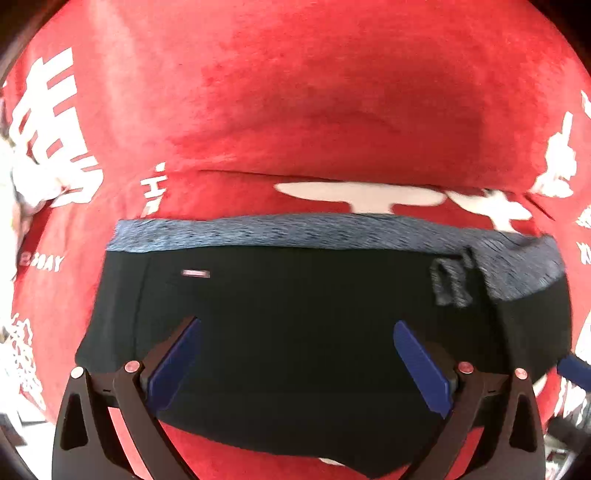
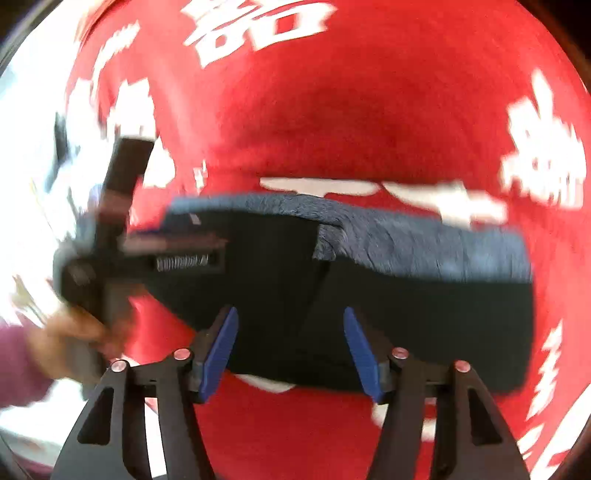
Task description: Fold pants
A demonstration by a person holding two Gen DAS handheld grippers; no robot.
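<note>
The black pants point(image 1: 295, 314) lie folded into a compact block on the red cloth point(image 1: 295, 92), with the blue-grey waistband point(image 1: 295, 230) along the far edge and a drawstring point(image 1: 450, 280) at the right. My left gripper point(image 1: 297, 328) is open just above the black fabric, holding nothing. In the right wrist view the pants point(image 2: 406, 306) show again with the waistband point(image 2: 406, 240) on top. My right gripper point(image 2: 290, 317) is open over their near edge, empty. The left gripper's body point(image 2: 110, 258) and the hand holding it show blurred at the left.
The red cloth with white printed characters point(image 2: 258, 26) covers the whole surface around the pants. A pale floor or table edge point(image 2: 22, 184) shows at the far left. The right gripper's blue tip point(image 1: 576, 369) peeks in at the right edge of the left wrist view.
</note>
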